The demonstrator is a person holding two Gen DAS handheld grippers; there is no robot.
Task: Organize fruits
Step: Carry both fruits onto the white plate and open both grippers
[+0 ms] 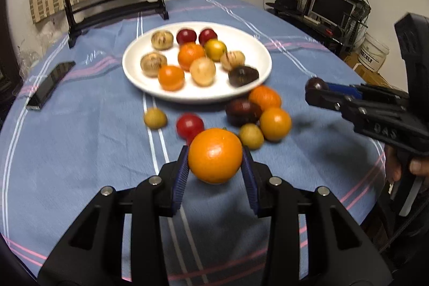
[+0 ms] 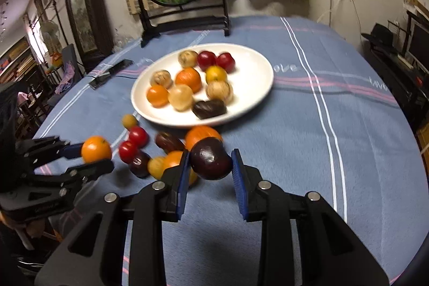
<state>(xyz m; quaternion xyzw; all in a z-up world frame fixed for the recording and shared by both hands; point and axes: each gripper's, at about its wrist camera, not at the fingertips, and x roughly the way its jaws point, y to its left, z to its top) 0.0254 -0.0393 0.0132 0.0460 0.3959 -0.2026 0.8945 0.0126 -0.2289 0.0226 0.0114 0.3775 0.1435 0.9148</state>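
Orange [image 1: 215,155] gripped, dark plum [image 2: 211,158] gripped

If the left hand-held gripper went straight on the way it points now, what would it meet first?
Probably the red fruit on the cloth, just beyond the orange that the left hand-held gripper holds. The white plate lies further along. Depth is unclear.
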